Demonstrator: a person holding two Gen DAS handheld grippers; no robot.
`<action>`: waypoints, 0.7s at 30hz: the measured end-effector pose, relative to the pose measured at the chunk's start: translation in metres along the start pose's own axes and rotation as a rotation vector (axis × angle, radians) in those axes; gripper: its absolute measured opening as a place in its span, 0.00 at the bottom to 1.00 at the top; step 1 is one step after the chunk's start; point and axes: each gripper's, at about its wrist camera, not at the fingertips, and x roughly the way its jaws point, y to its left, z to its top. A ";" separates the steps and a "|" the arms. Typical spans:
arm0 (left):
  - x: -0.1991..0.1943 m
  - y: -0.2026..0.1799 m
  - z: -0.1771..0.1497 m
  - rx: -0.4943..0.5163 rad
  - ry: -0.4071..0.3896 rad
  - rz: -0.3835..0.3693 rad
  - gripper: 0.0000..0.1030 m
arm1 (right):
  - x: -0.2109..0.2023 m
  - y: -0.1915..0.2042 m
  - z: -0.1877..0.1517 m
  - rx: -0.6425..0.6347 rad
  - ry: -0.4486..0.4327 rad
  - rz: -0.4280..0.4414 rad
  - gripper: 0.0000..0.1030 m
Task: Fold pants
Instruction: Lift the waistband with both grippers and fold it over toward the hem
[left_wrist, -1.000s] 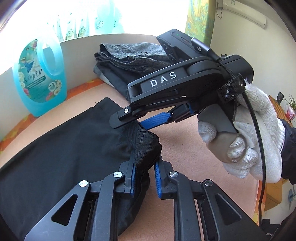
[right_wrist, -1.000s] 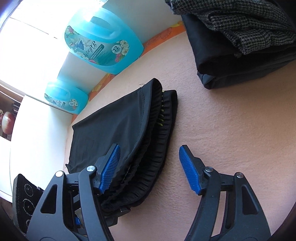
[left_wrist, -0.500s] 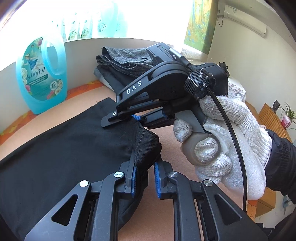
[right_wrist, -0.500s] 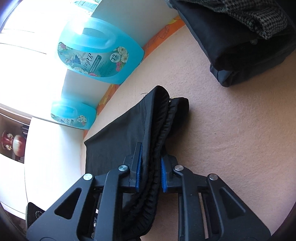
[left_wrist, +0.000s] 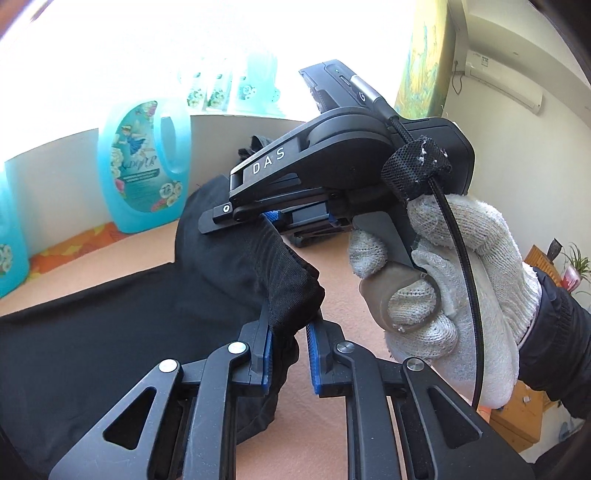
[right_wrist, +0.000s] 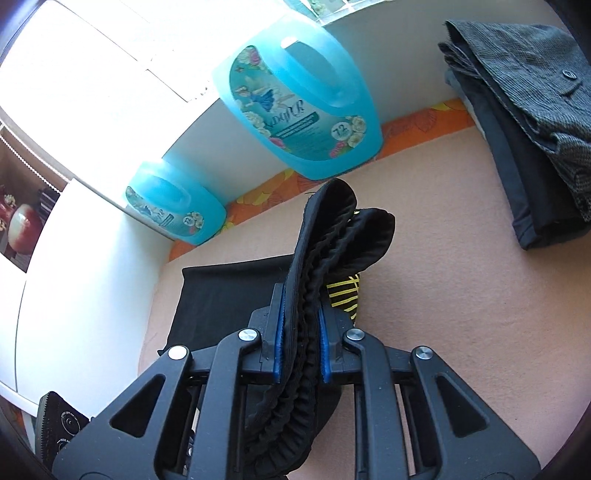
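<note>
Black pants (left_wrist: 110, 332) lie on a peach-coloured surface (right_wrist: 461, 295), their elastic waistband (right_wrist: 332, 221) lifted off it. In the left wrist view my left gripper (left_wrist: 290, 332) is shut on one end of the waistband. A white-gloved hand (left_wrist: 461, 277) holds my right gripper (left_wrist: 269, 218) just beyond it, further along the same band. In the right wrist view my right gripper (right_wrist: 301, 325) is shut on the ruffled waistband, which stands up between the blue pads (right_wrist: 279, 332). A yellow striped label (right_wrist: 343, 295) shows inside the pants.
Two blue detergent jugs (right_wrist: 295, 103) (right_wrist: 173, 206) stand against the white wall at the back. A stack of folded dark and grey garments (right_wrist: 528, 122) lies at the far right. A black device (right_wrist: 55, 424) sits at the lower left edge.
My right gripper went from open beside the waistband to shut on it. Both grippers then rose, lifting the waistband off the surface so the cloth hangs below them.
</note>
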 end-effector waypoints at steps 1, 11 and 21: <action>-0.007 0.005 -0.002 -0.013 -0.008 0.008 0.13 | 0.004 0.010 0.000 -0.013 0.006 0.002 0.15; -0.077 0.066 -0.034 -0.144 -0.079 0.114 0.13 | 0.069 0.111 -0.010 -0.152 0.088 0.018 0.15; -0.128 0.135 -0.082 -0.351 -0.109 0.229 0.13 | 0.165 0.194 -0.041 -0.280 0.210 0.018 0.15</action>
